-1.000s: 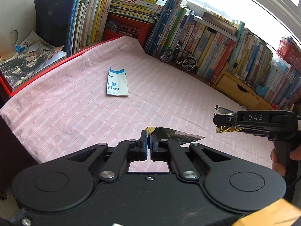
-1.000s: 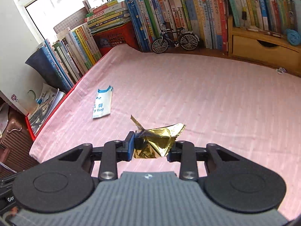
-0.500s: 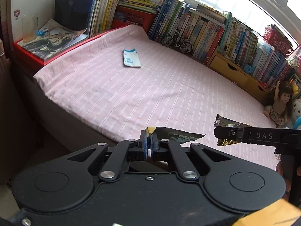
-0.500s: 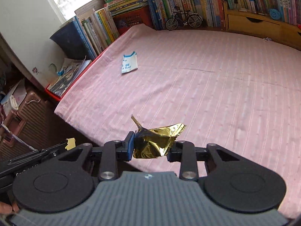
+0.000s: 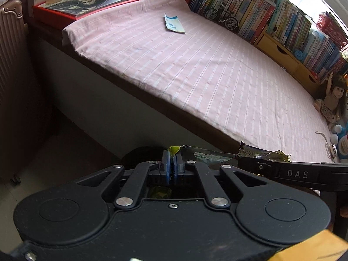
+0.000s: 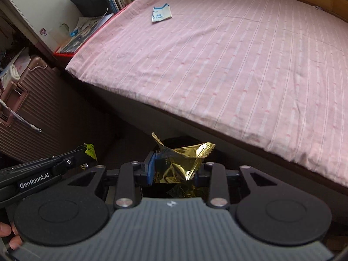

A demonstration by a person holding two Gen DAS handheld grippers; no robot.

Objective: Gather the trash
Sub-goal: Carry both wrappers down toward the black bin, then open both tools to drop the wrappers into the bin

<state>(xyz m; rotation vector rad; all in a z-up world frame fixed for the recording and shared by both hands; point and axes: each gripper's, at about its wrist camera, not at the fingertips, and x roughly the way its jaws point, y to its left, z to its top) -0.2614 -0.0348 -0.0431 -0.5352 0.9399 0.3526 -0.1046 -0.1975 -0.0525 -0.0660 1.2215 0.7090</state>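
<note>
Pink striped bedding [image 5: 217, 82] covers the bed, with books ranked along its far edge and floor showing below its near edge.

Changes over the last second, left to right:

1. A pink ribbed suitcase [image 6: 32, 108] now stands at the far left, beside the bed. It was absent from both views one second ago, when the cameras looked straight across the mattress.
2. The blue-and-white paper bag [image 5: 174, 22] lies flat on the bedding near the head end, in the same place as before. It now appears small and far off, so both tools have withdrawn from the bed and tilted downward.
3. The left tool [image 5: 171, 165] is pressed together on a thin dark foil wrapper [image 5: 208, 155], which projects to the right of the blue pads. The hold is unchanged.
4. A dark round shape [image 6: 182, 141], partly hidden behind the right tool, sits on the floor at the foot of the bed side. It is probably a bin, but the views do not confirm this.
5. The right tool [image 6: 174, 171] pinches a crumpled gold foil wrapper [image 6: 182, 163] between its pads, as before.

Assessment: two pieces of trash are secured and held off the bed, above the floor. The carry step appears nearly complete; release over the dark shape is the likely next action. The paper bag remains to be collected.
</note>
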